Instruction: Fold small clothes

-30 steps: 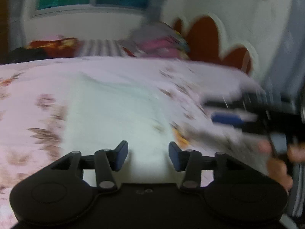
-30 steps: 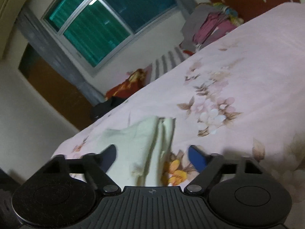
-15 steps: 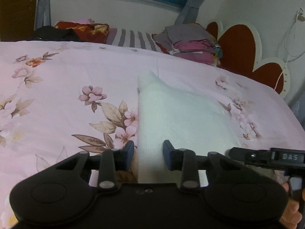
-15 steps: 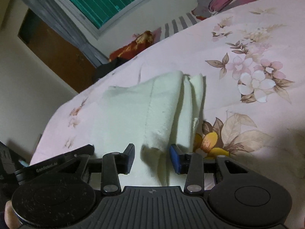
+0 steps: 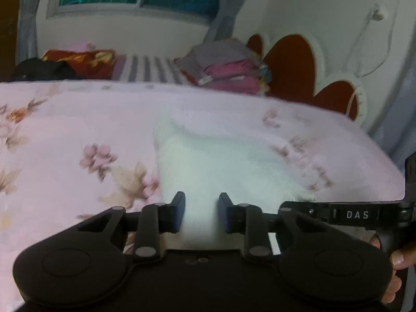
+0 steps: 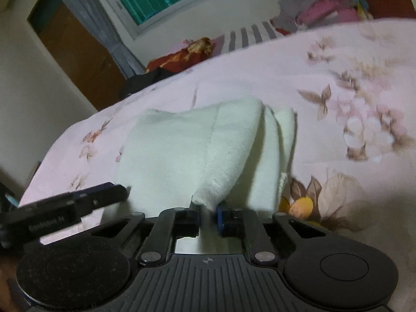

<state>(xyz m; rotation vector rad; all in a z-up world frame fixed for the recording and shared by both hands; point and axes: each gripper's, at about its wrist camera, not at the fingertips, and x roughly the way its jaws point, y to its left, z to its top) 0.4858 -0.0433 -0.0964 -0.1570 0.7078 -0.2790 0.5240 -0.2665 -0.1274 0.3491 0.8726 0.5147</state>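
Both grippers are grabbing the white garment (image 6: 187, 150)'s near edge at 6 o'clock: right gripper (image 6: 208, 215) is pinching it, left gripper (image 5: 200, 213) has been closing, cloth between, not yet pinched, so I'm guessing it's needing to clamp before lifting to fold.

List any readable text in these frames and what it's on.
"DAS": white letters on the black right gripper, seen from the left wrist view.
Pale print on the left gripper, seen from the right wrist view: too blurred to read.
Nothing readable on the white cloth or the bedsheet.
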